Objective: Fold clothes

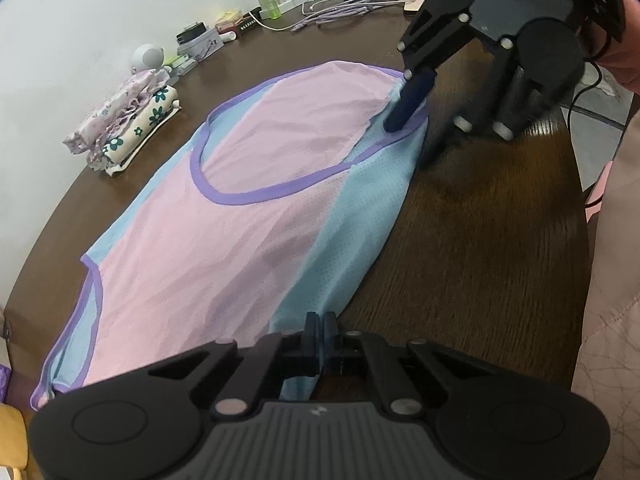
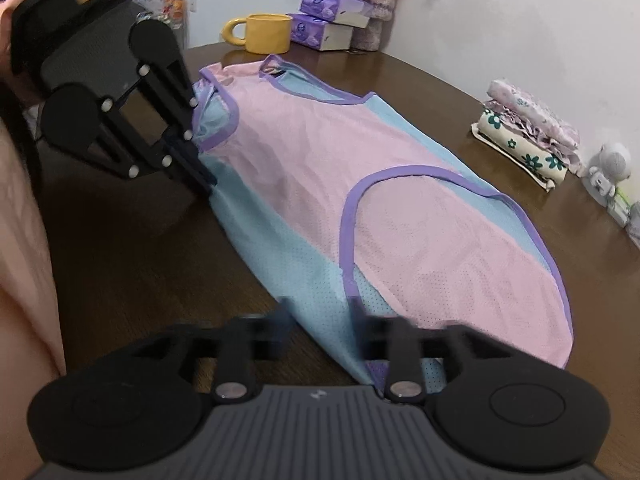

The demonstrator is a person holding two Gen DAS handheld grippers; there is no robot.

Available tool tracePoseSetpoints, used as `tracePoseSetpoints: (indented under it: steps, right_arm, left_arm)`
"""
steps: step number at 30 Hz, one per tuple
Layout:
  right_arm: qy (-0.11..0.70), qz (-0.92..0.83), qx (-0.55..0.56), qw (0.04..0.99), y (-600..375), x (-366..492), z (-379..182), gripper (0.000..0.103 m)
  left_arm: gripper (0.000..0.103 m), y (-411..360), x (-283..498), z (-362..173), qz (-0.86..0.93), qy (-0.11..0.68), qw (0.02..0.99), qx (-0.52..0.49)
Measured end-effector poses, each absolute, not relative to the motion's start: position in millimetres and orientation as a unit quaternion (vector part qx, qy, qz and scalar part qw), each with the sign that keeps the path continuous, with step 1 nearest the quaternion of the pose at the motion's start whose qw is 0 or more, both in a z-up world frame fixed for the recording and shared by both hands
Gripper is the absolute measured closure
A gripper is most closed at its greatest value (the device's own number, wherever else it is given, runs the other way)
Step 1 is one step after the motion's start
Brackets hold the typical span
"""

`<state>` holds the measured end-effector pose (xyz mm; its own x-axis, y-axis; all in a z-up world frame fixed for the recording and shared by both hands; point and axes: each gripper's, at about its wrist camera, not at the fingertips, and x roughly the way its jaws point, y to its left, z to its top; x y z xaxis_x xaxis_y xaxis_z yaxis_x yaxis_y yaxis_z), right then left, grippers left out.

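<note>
A pink and light-blue sleeveless top with purple trim (image 1: 240, 232) lies spread flat on the dark wooden table (image 1: 480, 260); it also shows in the right wrist view (image 2: 320, 168). My left gripper (image 1: 320, 320) is shut on the top's blue side edge; it shows in the right wrist view (image 2: 206, 186) at that edge. My right gripper (image 2: 320, 308) is open, one finger on each side of the blue edge near the shoulder. In the left wrist view the right gripper (image 1: 420, 124) has one finger on the purple-trimmed strap and the other on the table.
A stack of folded floral clothes (image 1: 124, 124) (image 2: 528, 136) sits by the wall. Beside it stands a small white figure (image 2: 608, 172). A yellow mug (image 2: 264, 32), tissue packs (image 2: 332, 12), cables (image 1: 352, 4) and small boxes (image 1: 200, 42) line the table's far edge.
</note>
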<state>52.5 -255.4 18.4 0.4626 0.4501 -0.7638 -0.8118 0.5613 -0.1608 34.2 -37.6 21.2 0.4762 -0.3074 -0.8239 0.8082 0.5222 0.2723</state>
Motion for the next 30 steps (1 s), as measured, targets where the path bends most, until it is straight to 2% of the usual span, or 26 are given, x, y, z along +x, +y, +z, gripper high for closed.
tracePoseSetpoints:
  steps: [2, 3, 5, 7, 13, 16, 18, 30]
  right_arm:
    - [0.35, 0.386, -0.274, 0.808, -254.3, 52.0, 14.3, 0.063]
    - [0.354, 0.386, -0.275, 0.806, -254.6, 52.7, 12.4, 0.069]
    - [0.361, 0.387, -0.272, 0.804, -255.3, 54.7, 10.5, 0.093]
    - [0.364, 0.383, -0.27, 0.805, -256.0, 56.4, 9.6, 0.099]
    - [0.363, 0.382, -0.266, 0.807, -257.0, 56.6, 8.7, 0.1]
    - [0.362, 0.38, -0.265, 0.809, -255.9, 57.2, 8.7, 0.1]
    - [0.359, 0.379, -0.266, 0.811, -255.0, 57.0, 9.5, 0.101]
    - [0.323, 0.354, -0.291, 0.828, -250.3, 70.4, 26.0, 0.103]
  left_arm:
    - [0.102, -37.4, 34.7, 20.9, -0.354, 0.371, 0.79, 0.336]
    - [0.102, -37.4, 34.6, 20.7, -0.354, 0.371, 0.79, 0.336]
    - [0.102, -36.3, 34.9, 21.2, -0.356, 0.373, 0.79, 0.33]
    - [0.097, -34.6, 34.7, 22.8, -0.359, 0.376, 0.791, 0.322]
    - [0.089, -27.7, 29.2, 24.7, -0.362, 0.381, 0.789, 0.317]
    - [0.092, -27.2, 29.4, 23.0, -0.365, 0.383, 0.787, 0.318]
    - [0.103, -28.7, 29.8, 21.8, -0.361, 0.383, 0.787, 0.323]
    - [0.103, -34.2, 49.6, 34.1, -0.316, 0.337, 0.805, 0.372]
